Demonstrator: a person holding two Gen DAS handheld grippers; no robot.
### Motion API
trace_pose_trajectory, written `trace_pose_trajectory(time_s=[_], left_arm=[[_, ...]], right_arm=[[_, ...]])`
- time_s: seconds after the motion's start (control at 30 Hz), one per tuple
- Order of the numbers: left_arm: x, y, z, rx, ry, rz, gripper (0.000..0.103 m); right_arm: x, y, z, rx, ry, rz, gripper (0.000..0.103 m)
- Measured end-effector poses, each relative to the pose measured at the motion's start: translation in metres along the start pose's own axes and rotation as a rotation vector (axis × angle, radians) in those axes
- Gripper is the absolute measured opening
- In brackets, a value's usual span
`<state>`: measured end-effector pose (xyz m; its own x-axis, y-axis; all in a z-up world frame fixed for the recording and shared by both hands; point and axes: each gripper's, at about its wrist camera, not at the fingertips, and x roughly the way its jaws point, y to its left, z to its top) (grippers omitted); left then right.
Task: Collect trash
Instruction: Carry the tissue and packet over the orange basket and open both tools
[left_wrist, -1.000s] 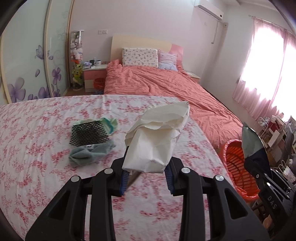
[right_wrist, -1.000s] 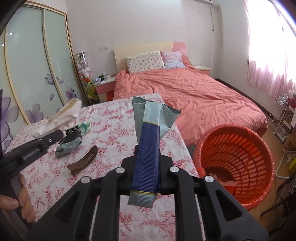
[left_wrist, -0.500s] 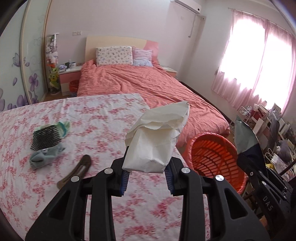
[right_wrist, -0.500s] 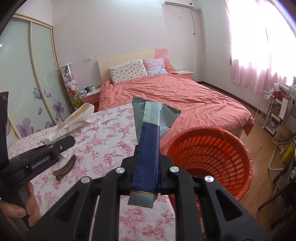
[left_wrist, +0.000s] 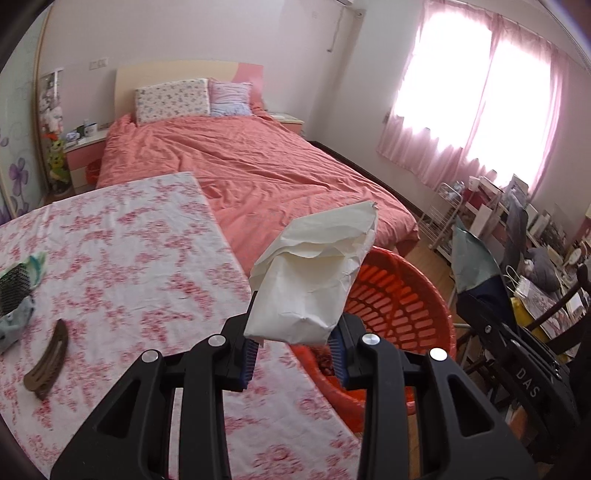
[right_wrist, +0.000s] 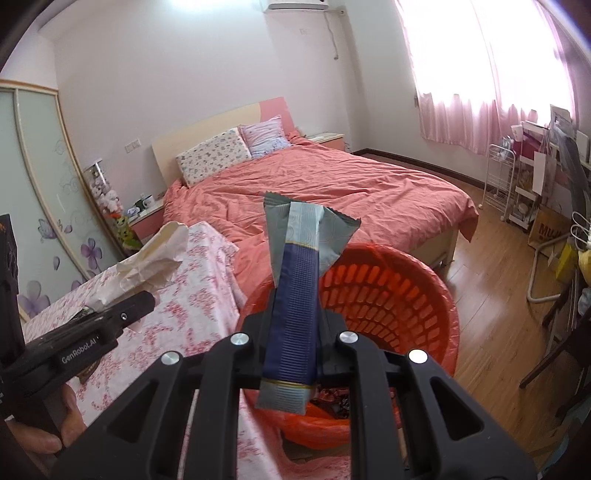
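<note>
Writing: "GenRobot.AI" on left tool (right_wrist: 122, 314); "DAS" on right tool (left_wrist: 476, 306).
Left tool: clamps crumpled cream paper (left_wrist: 314, 273).
Right tool: clamps blue-grey wrapper (right_wrist: 299, 291) near orange basket (right_wrist: 417, 295).

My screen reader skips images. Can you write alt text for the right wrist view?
The right tool grips a blue-and-grey wrapper above an orange basket beside the floral table. The left tool holds crumpled paper.
</note>
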<state>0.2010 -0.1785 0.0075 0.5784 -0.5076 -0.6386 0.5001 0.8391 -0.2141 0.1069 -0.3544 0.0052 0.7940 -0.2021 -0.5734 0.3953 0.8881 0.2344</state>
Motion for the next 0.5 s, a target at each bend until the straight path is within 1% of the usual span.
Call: trace_pose_trajectory(time_s=[0.1,0.27,0.33,0.37,0.4,0.43,0.47,0.5], left_arm=[[0.015,-0.017,0.001,0.025,0.015,-0.027,0.034],[0.044,-0.038,-0.001,0.047,0.062,-0.06,0.034],[0.055,-0.046,-0.004,0.058,0.092,-0.067,0.036],[0.06,-0.048,-0.006,0.067,0.108,-0.06,0.037],[0.065,-0.05,-0.009,0.075,0.122,-0.056,0.042],[0.067,-0.049,-0.011,0.077,0.129,-0.053,0.047],[0.069,-0.048,-0.013,0.079,0.138,-0.04,0.05],[0.07,-0.047,-0.014,0.076,0.142,-0.028,0.055]], right_arm=[[0.007,-0.018,0.002,0.025,0.003,-0.004,0.016],[0.022,-0.041,0.005,0.057,0.012,-0.013,0.017],[0.032,-0.051,0.005,0.076,0.025,-0.006,0.023],[0.038,-0.057,0.005,0.095,0.033,-0.004,0.03],[0.043,-0.06,0.006,0.108,0.039,0.0,0.037],[0.047,-0.063,0.006,0.118,0.045,0.003,0.04],[0.052,-0.068,0.006,0.128,0.049,0.003,0.045],[0.053,-0.069,0.005,0.13,0.054,0.002,0.045]])
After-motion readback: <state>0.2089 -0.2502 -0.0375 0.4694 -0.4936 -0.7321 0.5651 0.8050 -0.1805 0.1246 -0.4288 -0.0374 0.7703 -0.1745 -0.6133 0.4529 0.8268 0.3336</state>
